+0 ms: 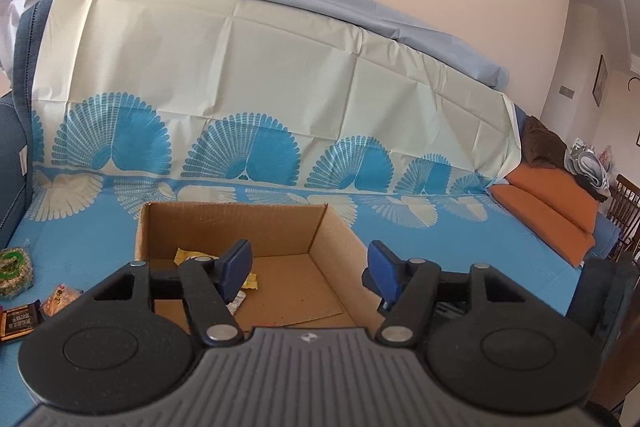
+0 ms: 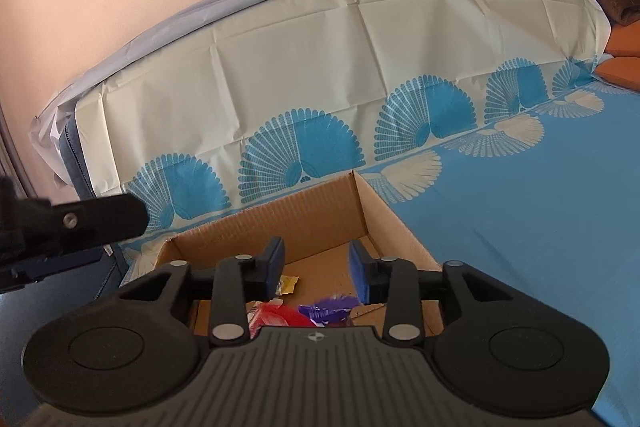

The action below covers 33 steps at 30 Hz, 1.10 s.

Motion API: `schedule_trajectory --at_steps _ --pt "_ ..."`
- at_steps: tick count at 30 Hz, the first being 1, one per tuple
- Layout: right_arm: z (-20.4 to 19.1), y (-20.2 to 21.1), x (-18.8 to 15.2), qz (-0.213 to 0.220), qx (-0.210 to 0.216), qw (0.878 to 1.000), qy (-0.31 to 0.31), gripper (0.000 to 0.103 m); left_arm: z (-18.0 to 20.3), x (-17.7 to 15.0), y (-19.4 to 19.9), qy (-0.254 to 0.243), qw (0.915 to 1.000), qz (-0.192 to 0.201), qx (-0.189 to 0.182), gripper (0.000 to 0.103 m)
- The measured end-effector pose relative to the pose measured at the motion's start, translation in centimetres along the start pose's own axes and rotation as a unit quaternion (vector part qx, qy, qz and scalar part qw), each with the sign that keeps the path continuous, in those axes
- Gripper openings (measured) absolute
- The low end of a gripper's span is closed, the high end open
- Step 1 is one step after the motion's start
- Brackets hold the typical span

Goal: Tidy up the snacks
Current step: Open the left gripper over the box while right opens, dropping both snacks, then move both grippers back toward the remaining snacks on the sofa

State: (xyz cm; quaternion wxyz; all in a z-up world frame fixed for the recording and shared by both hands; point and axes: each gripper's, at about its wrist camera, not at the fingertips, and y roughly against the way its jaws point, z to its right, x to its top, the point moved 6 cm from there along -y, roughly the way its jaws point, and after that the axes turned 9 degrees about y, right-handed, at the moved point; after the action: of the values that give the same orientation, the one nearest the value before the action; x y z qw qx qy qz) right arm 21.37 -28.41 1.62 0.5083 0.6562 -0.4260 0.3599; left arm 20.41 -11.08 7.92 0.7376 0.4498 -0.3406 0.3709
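An open cardboard box (image 1: 236, 223) sits on the blue cloth; it also shows in the right wrist view (image 2: 304, 215). My left gripper (image 1: 310, 273) is open and empty above the box's near side. A yellow snack packet (image 1: 190, 254) lies inside by its left finger. My right gripper (image 2: 316, 273) is open and empty above the box. Below it lie a yellow packet (image 2: 289, 283), a red packet (image 2: 276, 315) and a purple packet (image 2: 330, 309). Outside the box at the left lie a green-labelled snack bag (image 1: 14, 265), an orange packet (image 1: 60, 299) and a dark bar (image 1: 20, 321).
The blue fan-pattern cloth (image 1: 460, 251) covers the seat and backrest (image 2: 320, 39). Orange cushions (image 1: 548, 207) lie at the far right. A wooden chair (image 1: 626, 211) stands beyond them. The left gripper's black body (image 2: 72, 223) shows at the left of the right wrist view.
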Motion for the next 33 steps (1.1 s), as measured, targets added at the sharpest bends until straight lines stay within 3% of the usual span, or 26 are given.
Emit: schedule_trajectory --at_steps 4,8,11,13,16,20,22,24,26,28,33 --pt "-1.0 -0.2 -0.3 -0.003 0.0 1.0 0.013 0.045 -2.8 -1.1 3.1 0.021 0.9997 0.009 0.004 0.064" --pt "-2.2 -0.3 -0.5 -0.005 0.004 1.0 0.029 0.045 -6.7 -2.8 7.2 0.02 0.9992 0.028 0.02 0.047" --pt "-3.5 -0.1 -0.6 -0.005 0.013 0.999 0.038 0.045 -10.2 -3.8 9.4 -0.002 0.9981 0.038 0.048 0.032" --pt "-4.7 0.2 -0.7 -0.007 0.025 0.999 0.042 0.045 -12.2 -4.2 9.8 -0.045 0.9962 0.032 0.066 0.024" --pt "-6.9 1.0 -0.8 -0.004 0.048 0.997 0.053 0.045 -15.6 -4.7 9.4 -0.101 0.9892 0.033 0.101 0.022" --pt "-10.0 2.3 -1.3 0.001 0.081 0.994 0.076 0.045 -20.7 -6.5 7.8 -0.112 0.9845 0.015 0.134 0.022" --pt "-11.6 2.9 -1.9 -0.004 0.104 0.991 0.08 0.045 -22.9 -7.3 6.8 -0.078 0.9844 -0.014 0.157 0.019" --pt "-13.1 3.4 -2.6 -0.013 0.128 0.988 0.083 0.045 -24.0 -6.7 7.1 -0.047 0.9847 0.005 0.168 0.019" --pt "-14.7 3.8 -3.2 -0.017 0.148 0.985 0.093 0.04 -24.6 -6.7 7.0 -0.038 0.9832 -0.005 0.178 0.019" --pt "-16.2 4.0 -3.6 -0.014 0.162 0.981 0.108 0.031 -25.5 -6.8 6.3 -0.032 0.9799 -0.025 0.195 0.019" --pt "-18.7 4.3 -4.8 -0.021 0.192 0.972 0.134 0.03 -28.5 -6.5 5.1 0.008 0.965 -0.048 0.258 0.02"
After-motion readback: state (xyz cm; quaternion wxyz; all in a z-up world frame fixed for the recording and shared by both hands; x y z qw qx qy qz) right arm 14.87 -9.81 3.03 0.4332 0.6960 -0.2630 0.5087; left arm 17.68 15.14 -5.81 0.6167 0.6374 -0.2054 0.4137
